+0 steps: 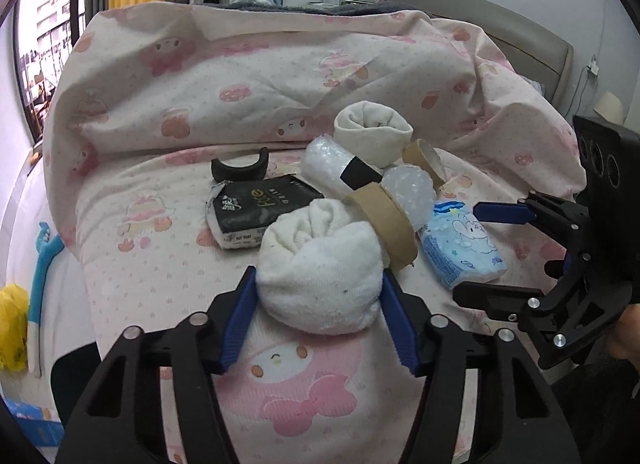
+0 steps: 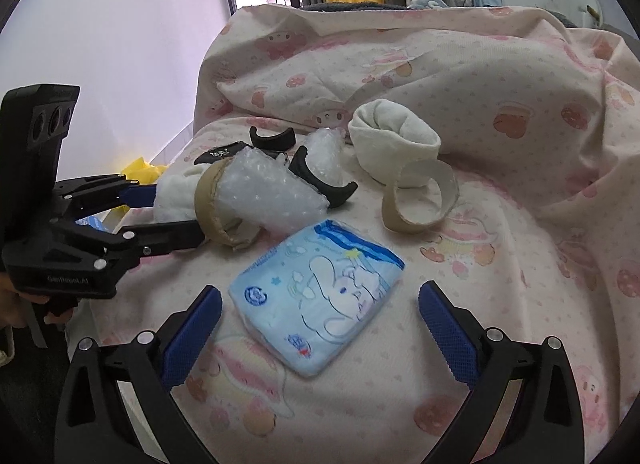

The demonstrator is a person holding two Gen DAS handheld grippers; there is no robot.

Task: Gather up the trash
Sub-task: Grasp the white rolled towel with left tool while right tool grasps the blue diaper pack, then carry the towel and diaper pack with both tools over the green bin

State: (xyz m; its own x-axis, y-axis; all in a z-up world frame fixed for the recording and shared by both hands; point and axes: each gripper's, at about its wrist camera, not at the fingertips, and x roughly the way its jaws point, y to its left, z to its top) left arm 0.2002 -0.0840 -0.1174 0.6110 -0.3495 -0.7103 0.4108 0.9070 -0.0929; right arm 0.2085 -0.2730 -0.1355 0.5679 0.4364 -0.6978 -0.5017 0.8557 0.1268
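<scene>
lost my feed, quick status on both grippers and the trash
Left gripper pads against rolled white sock. Right gripper open, straddling blue tissue pack. Cardboard tape ring leans on sock.

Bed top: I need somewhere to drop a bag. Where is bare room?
Bare sheet lies right of the blue tissue pack, below the cardboard ring. More lies left of the black tissue pack. Between them it is crowded: rolled white sock, bubble wrap.

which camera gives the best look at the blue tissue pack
The right wrist view: the blue tissue pack lies whole and close between the open right gripper. The left wrist view shows it smaller, off to the side.
</scene>
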